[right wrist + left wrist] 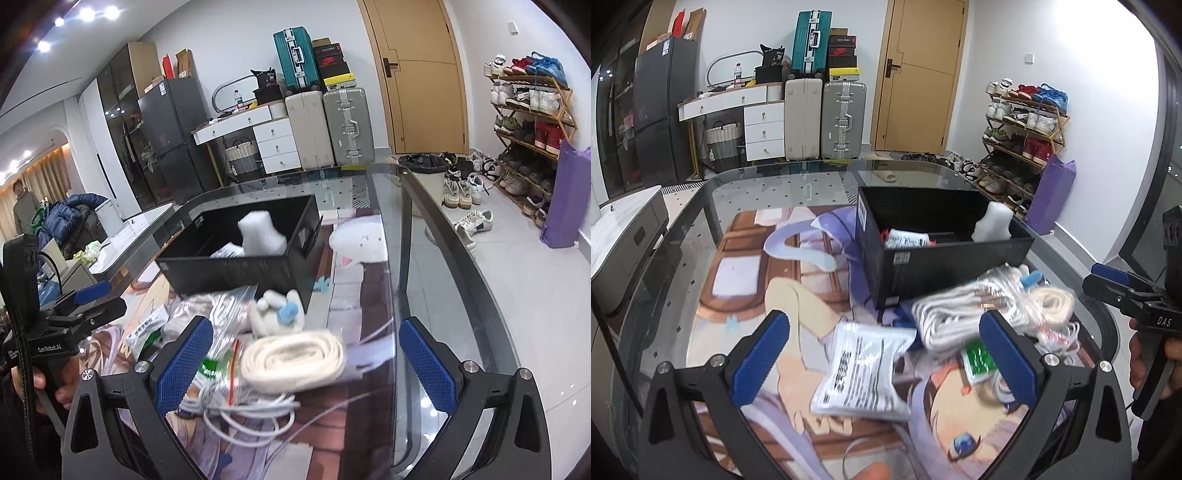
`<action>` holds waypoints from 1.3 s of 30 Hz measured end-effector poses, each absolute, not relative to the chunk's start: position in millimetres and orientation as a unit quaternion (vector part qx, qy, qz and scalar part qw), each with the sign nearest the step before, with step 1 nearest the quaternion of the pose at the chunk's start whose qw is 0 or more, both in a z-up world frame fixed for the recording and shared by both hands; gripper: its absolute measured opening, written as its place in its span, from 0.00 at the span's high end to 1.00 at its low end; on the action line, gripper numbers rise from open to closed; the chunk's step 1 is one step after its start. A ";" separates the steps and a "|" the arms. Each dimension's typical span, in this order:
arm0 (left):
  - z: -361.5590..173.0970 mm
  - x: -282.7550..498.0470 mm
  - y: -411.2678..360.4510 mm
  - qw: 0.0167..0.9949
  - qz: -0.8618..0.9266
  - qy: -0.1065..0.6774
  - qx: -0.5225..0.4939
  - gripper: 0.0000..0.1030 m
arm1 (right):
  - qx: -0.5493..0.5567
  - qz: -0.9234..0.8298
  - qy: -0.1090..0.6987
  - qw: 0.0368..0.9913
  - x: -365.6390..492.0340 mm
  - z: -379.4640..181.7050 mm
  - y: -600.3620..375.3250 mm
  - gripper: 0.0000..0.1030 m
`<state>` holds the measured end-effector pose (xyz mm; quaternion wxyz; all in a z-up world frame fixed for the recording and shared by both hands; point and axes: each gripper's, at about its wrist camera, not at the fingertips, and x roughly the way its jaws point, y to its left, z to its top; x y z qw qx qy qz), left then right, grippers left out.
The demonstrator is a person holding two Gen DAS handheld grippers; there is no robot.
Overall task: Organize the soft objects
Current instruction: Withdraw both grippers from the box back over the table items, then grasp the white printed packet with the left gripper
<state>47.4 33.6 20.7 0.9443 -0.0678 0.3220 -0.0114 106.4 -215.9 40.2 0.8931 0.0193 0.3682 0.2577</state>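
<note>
Fingers of the left gripper [884, 360] stood apart around a white pouch [862, 373]; the right gripper [306, 363], also spread, framed a cream strap [295, 356]. Beyond sat the black box [945, 264].

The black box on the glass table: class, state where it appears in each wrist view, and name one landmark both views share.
Left wrist view: the black box sits right of centre, beyond the open left gripper.
Right wrist view: the black box sits left of centre, beyond the open right gripper.
Shared landmark: the white foam piece standing inside it.
</note>
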 end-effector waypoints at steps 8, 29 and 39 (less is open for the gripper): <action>9.3 32.2 37.2 0.941 -0.006 0.330 -0.070 0.00 | 0.024 0.260 0.385 0.885 82.8 28.4 -212.8 0.01; -24.6 52.1 44.3 0.917 0.011 0.395 -0.060 0.00 | 0.029 0.278 0.433 0.857 68.6 -6.0 -187.1 0.01; -29.7 63.7 50.0 0.903 0.011 0.423 -0.073 0.00 | 0.006 0.270 0.426 0.864 70.8 -11.6 -171.4 0.01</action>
